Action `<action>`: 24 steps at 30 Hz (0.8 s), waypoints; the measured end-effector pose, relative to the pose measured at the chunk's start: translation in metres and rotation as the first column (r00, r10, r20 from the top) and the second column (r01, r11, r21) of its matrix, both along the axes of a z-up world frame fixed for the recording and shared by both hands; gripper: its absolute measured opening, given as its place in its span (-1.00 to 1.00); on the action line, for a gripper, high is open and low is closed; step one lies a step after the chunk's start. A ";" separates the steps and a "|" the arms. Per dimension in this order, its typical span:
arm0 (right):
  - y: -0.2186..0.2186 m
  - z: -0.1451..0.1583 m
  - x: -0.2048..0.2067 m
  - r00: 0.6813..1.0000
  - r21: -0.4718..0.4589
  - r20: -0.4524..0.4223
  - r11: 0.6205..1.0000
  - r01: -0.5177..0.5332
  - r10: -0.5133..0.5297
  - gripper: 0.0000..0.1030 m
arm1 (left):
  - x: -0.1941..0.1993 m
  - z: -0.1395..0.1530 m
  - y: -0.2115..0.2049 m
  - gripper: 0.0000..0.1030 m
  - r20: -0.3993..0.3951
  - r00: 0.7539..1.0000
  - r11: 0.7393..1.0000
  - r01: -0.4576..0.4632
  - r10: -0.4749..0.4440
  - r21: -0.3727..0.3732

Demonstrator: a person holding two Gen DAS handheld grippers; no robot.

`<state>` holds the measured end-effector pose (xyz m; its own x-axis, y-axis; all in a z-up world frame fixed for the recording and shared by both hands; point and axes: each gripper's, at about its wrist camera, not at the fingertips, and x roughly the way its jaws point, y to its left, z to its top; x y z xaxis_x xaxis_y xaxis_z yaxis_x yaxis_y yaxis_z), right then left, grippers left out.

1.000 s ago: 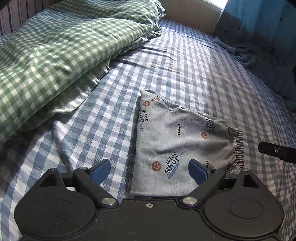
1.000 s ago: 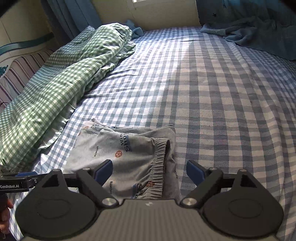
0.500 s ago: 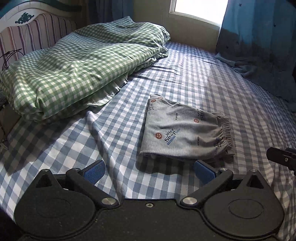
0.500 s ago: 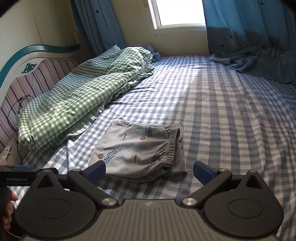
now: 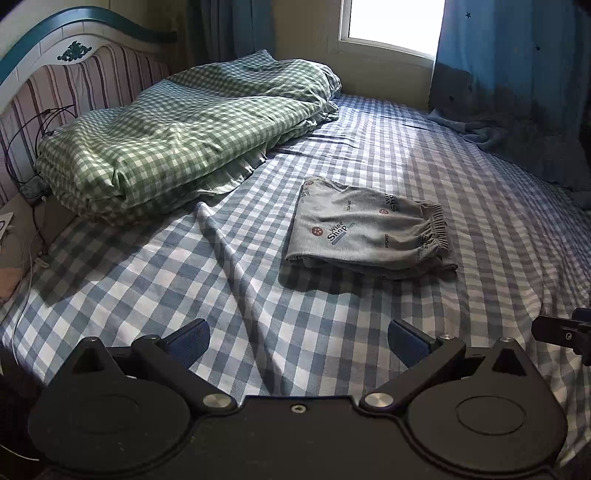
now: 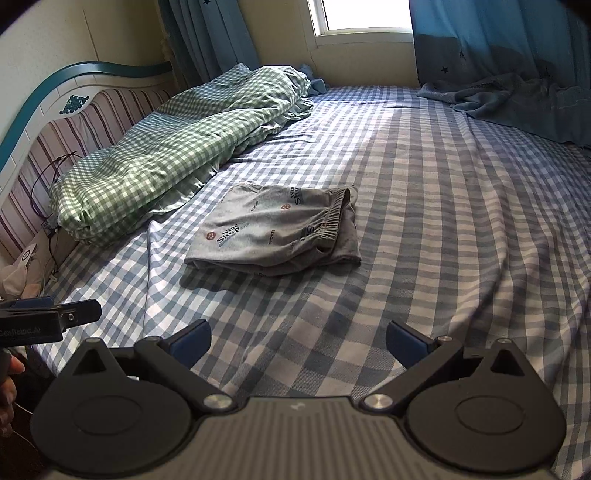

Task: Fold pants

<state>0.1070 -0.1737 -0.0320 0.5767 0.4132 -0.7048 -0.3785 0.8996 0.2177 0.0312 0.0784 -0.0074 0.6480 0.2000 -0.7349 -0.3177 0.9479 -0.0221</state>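
Grey pants [image 5: 364,234] lie folded compactly on the bed [image 5: 369,147], apparently finished; left gripper [image 5: 299,338] and right gripper [image 6: 298,338] hover clear, jaws spread, empty.

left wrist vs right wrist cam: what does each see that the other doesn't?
Left wrist only: the right gripper's tip at its right edge. Right wrist only: the left gripper side-on with its label, and a fingertip beneath. Both: folded grey pants on the blue checked sheet, green checked duvet, window, own open jaws.
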 end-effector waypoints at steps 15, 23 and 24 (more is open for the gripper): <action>-0.008 -0.002 -0.015 1.000 0.007 -0.019 1.000 -0.014 0.014 1.00 | -0.019 -0.002 -0.015 0.99 -0.014 1.000 1.000 0.004 -0.004 0.010; -0.011 -0.001 -0.016 0.999 0.019 -0.030 1.000 -0.011 0.012 1.00 | -0.020 -0.001 -0.018 0.99 -0.021 1.000 1.000 0.004 -0.004 0.011; -0.012 -0.001 -0.016 1.000 0.019 -0.029 1.000 -0.011 0.012 1.00 | -0.020 -0.001 -0.017 0.99 -0.022 1.000 1.000 0.005 -0.004 0.010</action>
